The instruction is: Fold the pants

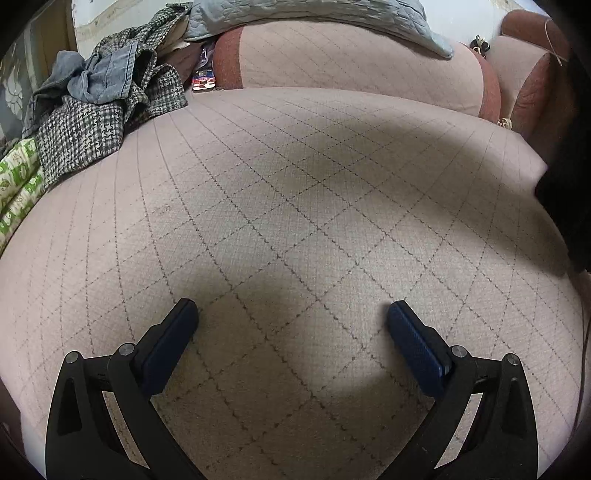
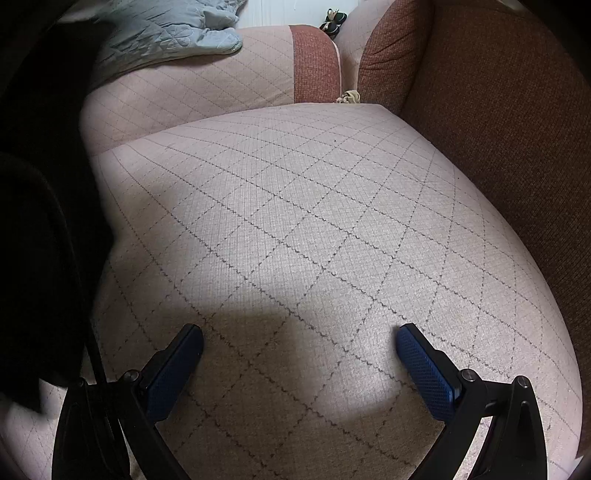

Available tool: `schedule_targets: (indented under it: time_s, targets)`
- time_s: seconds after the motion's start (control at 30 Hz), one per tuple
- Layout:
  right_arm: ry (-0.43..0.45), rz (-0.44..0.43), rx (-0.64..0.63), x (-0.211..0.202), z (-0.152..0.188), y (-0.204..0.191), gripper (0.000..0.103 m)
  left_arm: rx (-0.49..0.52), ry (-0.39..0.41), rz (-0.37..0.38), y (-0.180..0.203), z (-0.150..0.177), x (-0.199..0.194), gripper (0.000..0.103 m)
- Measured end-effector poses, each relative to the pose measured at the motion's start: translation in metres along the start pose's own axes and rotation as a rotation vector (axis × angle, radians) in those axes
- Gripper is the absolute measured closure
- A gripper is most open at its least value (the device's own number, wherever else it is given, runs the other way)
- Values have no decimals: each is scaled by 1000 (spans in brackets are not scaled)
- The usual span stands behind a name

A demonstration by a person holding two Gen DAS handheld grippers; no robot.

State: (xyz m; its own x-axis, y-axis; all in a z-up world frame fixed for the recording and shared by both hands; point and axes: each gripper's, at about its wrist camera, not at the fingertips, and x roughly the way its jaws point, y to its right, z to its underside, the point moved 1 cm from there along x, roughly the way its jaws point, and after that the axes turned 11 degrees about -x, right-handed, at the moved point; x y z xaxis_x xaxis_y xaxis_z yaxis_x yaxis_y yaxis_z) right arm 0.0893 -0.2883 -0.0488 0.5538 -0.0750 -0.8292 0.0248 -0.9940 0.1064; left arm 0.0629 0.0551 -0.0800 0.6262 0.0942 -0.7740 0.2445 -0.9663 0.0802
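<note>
A heap of clothes lies at the far left of the sofa seat in the left wrist view: a houndstooth garment (image 1: 85, 133) with a blue-grey denim piece (image 1: 99, 79) on top. I cannot tell which are the pants. My left gripper (image 1: 291, 314) is open and empty over the pink quilted seat cushion (image 1: 295, 184), well short of the heap. My right gripper (image 2: 301, 338) is open and empty over the same seat (image 2: 295, 221). A dark cloth-like mass (image 2: 40, 221) fills the left edge of the right wrist view, too dark to identify.
A grey quilted blanket (image 1: 314, 14) drapes over the sofa back (image 1: 351, 62). A green patterned cloth (image 1: 16, 184) lies at the left edge. A brown armrest (image 2: 498, 129) bounds the seat on the right. A small colourful packet (image 1: 204, 75) sits at the back.
</note>
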Motion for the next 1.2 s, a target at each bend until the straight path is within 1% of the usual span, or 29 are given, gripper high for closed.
schedule_targets:
  time_s: [0.07, 0.17, 0.27, 0.57, 0.8, 0.83, 0.87, 0.97, 1.07, 1.2]
  targets:
    - [3, -5, 3, 1, 0, 0, 0, 2, -1, -2, -1, -1, 0, 0]
    - [-3, 21, -19, 2, -2, -6, 0, 3, 1, -5, 0, -3, 2, 0]
    - [-2, 10, -10, 3, -3, -6, 0, 5, 3, -7, 3, -1, 4, 0]
    - [-4, 15, -14, 8, -5, -15, 0, 5, 4, -4, 5, 1, 4, 0]
    - [-6, 13, -12, 14, -4, -13, 0, 3, 2, -3, 3, 2, 3, 0]
    - [-5, 12, -13, 14, -4, -15, 0, 16, -4, -20, 6, 1, 4, 0]
    - [-5, 11, -13, 14, -4, -15, 0, 21, 7, -27, 7, 1, 3, 0]
    - [-5, 9, -11, 16, -4, -16, 0, 3, -2, -6, 2, 0, 4, 0]
    - [-9, 18, -19, 18, -6, -19, 0, 4, -1, -7, 3, 0, 4, 0]
    - [-15, 11, -22, 15, -2, -12, 0, 12, -11, -8, 3, -1, 2, 0]
